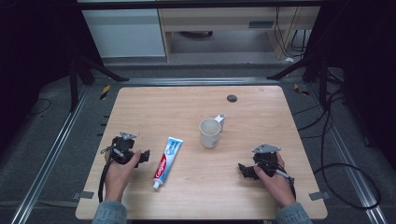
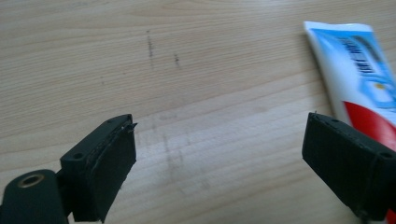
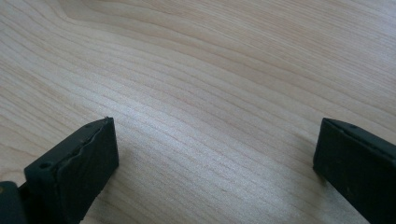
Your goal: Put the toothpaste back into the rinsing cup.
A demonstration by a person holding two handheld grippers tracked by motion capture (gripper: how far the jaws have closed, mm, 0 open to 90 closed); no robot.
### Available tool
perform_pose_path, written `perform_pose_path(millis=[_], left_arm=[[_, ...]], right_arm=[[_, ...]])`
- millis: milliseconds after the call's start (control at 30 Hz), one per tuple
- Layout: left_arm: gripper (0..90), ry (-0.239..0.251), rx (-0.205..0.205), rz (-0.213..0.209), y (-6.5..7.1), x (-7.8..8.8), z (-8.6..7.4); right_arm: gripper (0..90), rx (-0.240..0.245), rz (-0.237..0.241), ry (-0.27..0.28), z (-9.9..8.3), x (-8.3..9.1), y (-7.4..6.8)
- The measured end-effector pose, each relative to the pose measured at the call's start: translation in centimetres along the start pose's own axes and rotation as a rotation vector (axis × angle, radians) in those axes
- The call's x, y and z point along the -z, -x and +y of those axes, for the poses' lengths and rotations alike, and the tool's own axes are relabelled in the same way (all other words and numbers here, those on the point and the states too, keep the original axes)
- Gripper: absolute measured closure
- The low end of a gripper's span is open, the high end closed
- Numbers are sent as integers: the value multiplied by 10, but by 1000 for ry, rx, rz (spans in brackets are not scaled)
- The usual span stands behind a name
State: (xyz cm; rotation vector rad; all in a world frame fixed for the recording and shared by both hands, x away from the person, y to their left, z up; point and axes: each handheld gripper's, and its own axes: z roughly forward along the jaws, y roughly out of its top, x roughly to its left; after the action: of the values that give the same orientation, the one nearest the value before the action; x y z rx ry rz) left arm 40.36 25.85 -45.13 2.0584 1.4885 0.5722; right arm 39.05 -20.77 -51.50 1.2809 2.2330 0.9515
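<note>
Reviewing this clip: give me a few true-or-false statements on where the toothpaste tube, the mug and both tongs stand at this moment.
1. The white, blue and red toothpaste tube lies flat on the light wooden table. True.
2. The left tongs are clamped on the tube. False: they stand open beside it, with bare wood between the jaws.
3. The white ceramic mug lies tipped on its side. False: it stands upright, mouth up.
4. The right tongs are open and hold nothing. True.
5. The tube rests inside the mug. False: the two lie apart.

The toothpaste tube (image 1: 166, 162) bears the red brand name "Colgate" along its side.
</note>
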Motion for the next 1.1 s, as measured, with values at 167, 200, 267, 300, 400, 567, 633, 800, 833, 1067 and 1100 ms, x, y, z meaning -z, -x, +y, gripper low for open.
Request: perform_pose_path(millis=[167, 200, 267, 300, 400, 567, 633, 800, 833, 1067, 1100], left_arm=[[138, -17, -101, 3, 21, 12, 15], [139, -31, -125, -3, 26, 13, 21], [152, -48, -135, -21, 30, 13, 25], [152, -57, -135, -30, 31, 13, 27], [173, -80, -148, -47, 37, 12, 33], [195, -115, -184, -65, 49, 13, 43], [194, -136, -200, -68, 53, 12, 48], [185, -175, -225, -78, 63, 8, 56], [185, -206, -240, -83, 67, 4, 59], [212, -325, -249, -117, 75, -14, 60], [218, -345, -252, -118, 77, -17, 60]], right_arm=[[3, 1, 0, 0, 0, 0, 0], [3, 1, 0, 0, 0, 0, 0], [3, 1, 0, 0, 0, 0, 0], [3, 1, 0, 0, 0, 0, 0], [3, 0, 0, 0, 0, 0, 0], [3, -1, 0, 0, 0, 0, 0], [3, 0, 0, 0, 0, 0, 0], [3, 0, 0, 0, 0, 0, 0], [3, 0, 0, 0, 0, 0, 0], [3, 0, 1, 1, 0, 0, 0], [3, 0, 1, 1, 0, 0, 0]])
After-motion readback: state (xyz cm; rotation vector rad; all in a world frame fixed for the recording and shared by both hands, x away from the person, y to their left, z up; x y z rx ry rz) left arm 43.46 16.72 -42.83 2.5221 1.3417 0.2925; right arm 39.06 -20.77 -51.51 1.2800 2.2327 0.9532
